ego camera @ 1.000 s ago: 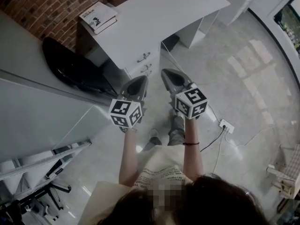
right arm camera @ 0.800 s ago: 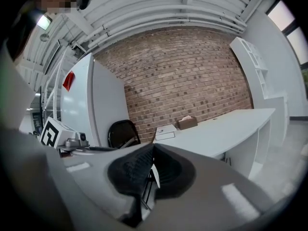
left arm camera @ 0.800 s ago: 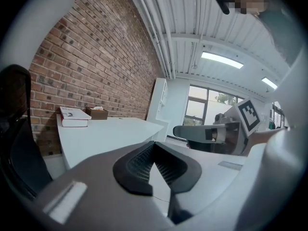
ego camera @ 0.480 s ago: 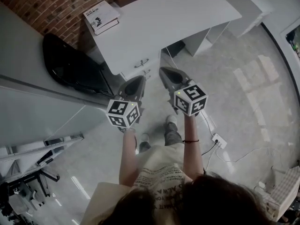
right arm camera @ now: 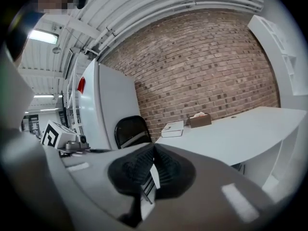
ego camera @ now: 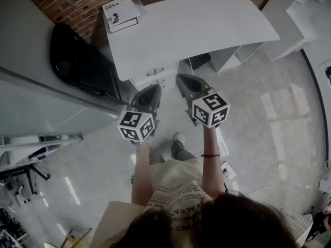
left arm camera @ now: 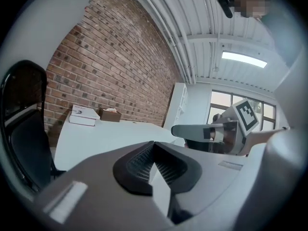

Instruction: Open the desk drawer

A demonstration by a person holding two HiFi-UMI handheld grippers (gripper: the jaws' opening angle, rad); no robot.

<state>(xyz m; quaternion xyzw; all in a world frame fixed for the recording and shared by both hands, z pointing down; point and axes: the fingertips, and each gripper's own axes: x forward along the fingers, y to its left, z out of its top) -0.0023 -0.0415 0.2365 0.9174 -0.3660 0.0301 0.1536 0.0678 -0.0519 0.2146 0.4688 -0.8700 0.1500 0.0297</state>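
Just ahead of my grippers, drawer (ego camera: 156, 72) shut under desk (ego camera: 196, 25), my left gripper (ego camera: 153, 89) and right gripper (ego camera: 180, 79) side by side, jaws together on nothing, near it, not touching.

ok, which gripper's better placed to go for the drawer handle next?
Left, probably. In the head view the left gripper points almost straight at the drawer handle, while the right gripper sits off to its right. Both have their tongs shut and neither touches the handle yet.

White desk drawer (ego camera: 154, 72) with a metal handle, closed
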